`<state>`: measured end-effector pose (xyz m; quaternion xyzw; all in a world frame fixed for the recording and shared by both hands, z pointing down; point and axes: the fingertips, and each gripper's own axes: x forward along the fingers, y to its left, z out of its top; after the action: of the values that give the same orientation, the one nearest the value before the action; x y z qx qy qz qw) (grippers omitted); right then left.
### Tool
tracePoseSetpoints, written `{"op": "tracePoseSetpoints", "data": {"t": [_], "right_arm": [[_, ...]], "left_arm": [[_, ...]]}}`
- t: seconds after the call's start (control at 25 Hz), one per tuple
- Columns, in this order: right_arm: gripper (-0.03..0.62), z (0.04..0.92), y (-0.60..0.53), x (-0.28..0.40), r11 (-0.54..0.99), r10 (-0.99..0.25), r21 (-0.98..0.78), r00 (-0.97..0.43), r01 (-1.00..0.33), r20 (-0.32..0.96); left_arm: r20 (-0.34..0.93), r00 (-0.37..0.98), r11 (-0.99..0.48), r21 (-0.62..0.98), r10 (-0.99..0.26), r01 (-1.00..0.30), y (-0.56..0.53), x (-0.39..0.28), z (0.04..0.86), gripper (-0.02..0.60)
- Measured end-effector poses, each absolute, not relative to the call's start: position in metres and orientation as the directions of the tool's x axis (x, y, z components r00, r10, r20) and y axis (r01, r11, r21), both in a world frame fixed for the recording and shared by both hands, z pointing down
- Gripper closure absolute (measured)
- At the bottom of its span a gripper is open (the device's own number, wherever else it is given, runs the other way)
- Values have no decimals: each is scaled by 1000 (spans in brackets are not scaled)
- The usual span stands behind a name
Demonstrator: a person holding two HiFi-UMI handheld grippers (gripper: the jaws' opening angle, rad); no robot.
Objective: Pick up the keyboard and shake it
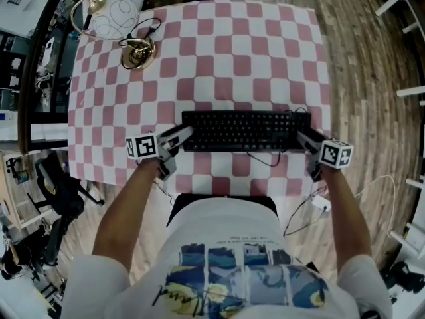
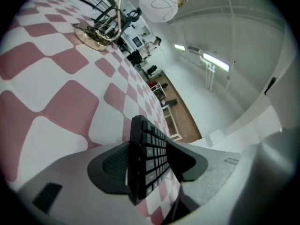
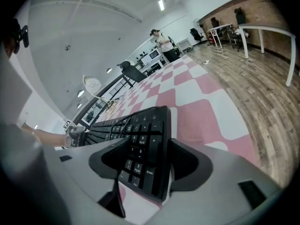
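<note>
A black keyboard (image 1: pixel 246 130) lies crosswise over the near part of the pink-and-white checked tablecloth (image 1: pixel 232 58). My left gripper (image 1: pixel 184 137) is shut on its left end, and my right gripper (image 1: pixel 302 138) is shut on its right end. In the left gripper view the keyboard (image 2: pixel 147 158) stands tilted on edge between the pads, my left gripper (image 2: pixel 147 165) pressing on its underside and its keys. In the right gripper view the number-pad end (image 3: pixel 140 144) sits between the pads of my right gripper (image 3: pixel 150 165), above the cloth. The keyboard's cable (image 1: pixel 265 157) hangs off the near edge.
A lamp with a white globe (image 1: pixel 113 18) and a brass base (image 1: pixel 137 53) stands at the table's far left corner. A white adapter (image 1: pixel 320 203) hangs by the near right edge. Wooden floor (image 1: pixel 372 78) lies to the right, dark equipment (image 1: pixel 53 185) to the left.
</note>
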<state>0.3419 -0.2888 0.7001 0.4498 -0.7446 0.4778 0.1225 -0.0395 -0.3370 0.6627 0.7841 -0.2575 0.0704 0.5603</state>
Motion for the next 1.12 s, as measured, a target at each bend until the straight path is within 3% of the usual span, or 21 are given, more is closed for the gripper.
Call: {"op": "tracePoseSetpoints", "data": {"t": [0.2,0.32,0.4,0.76,1.12], "right_arm": [[332,699,-288,341,126,-544,-637,-590,-761,597],[332,698,-288,331,160,-518,-642,-618,-750,592],[329,700,-291,328,181,-509,-626,-617,-759,600],[330,681,-285,327,207,-555,-696,-668,-688,496],[333,636,-309,326,257,-651,-656,-629,-709,425]], "left_arm": [[227,926,-125,953,-302,-274,-324,-55,647,425],[118,987,-171,976,-113,-136,-297,-13,633,413],[167,985,-248,953,-44,-173,-289,13,634,469],[260,965,-427,870,-29,-247,-296,24,577,483],[324,943,-697,660,-72,-279,-311,23,502,486]]}}
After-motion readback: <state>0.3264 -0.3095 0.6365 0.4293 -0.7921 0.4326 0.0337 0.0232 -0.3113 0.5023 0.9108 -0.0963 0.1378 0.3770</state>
